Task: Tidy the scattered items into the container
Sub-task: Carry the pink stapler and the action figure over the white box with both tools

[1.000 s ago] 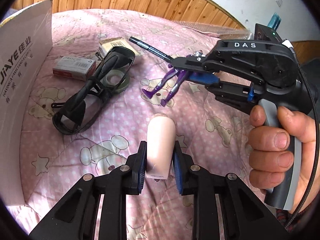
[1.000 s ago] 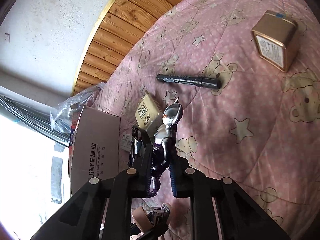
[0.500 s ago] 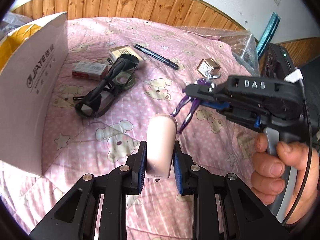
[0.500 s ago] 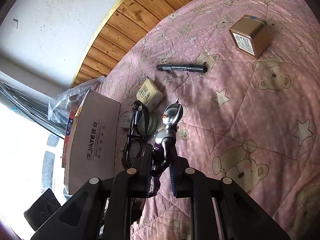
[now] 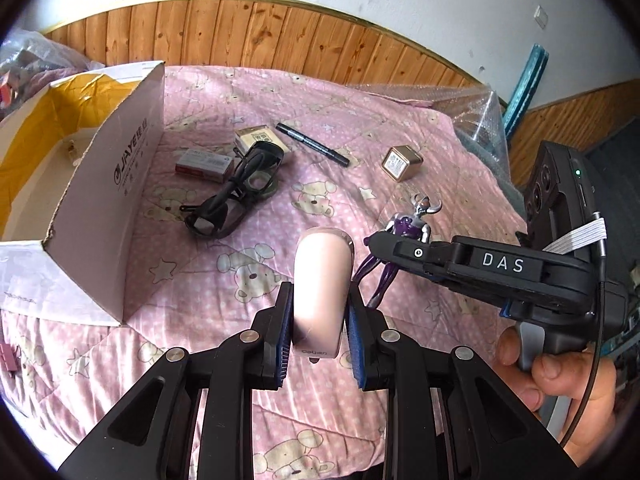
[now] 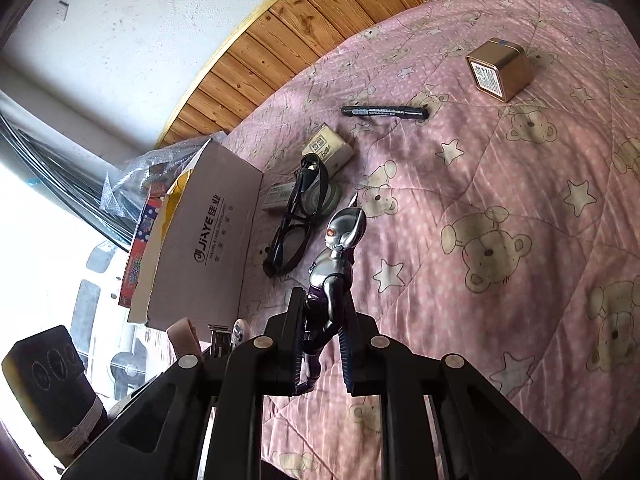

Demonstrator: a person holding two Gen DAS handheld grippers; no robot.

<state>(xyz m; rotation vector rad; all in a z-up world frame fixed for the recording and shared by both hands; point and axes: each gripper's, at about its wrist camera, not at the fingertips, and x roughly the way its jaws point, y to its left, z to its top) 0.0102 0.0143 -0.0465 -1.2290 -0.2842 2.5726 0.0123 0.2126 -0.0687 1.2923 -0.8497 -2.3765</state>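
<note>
The left gripper [image 5: 318, 322] clamps a smooth, rounded pale-pink case [image 5: 322, 280]; the right gripper [image 6: 322, 340] pinches a glossy silver-purple horned figure [image 6: 334, 264]. Both are above the quilted bed's [image 5: 344, 128] near edge, beside the open cardboard box [image 5: 116, 184].

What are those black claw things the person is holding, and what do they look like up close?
Each is a matte black plastic two-finger gripper. The left gripper has silver pivot bolts and ribbed blue pads. The right gripper bears white "DAS" lettering, a grey handle, a thin black cable, a white ribbon cable and a small green light. No sleeve shows.
</note>
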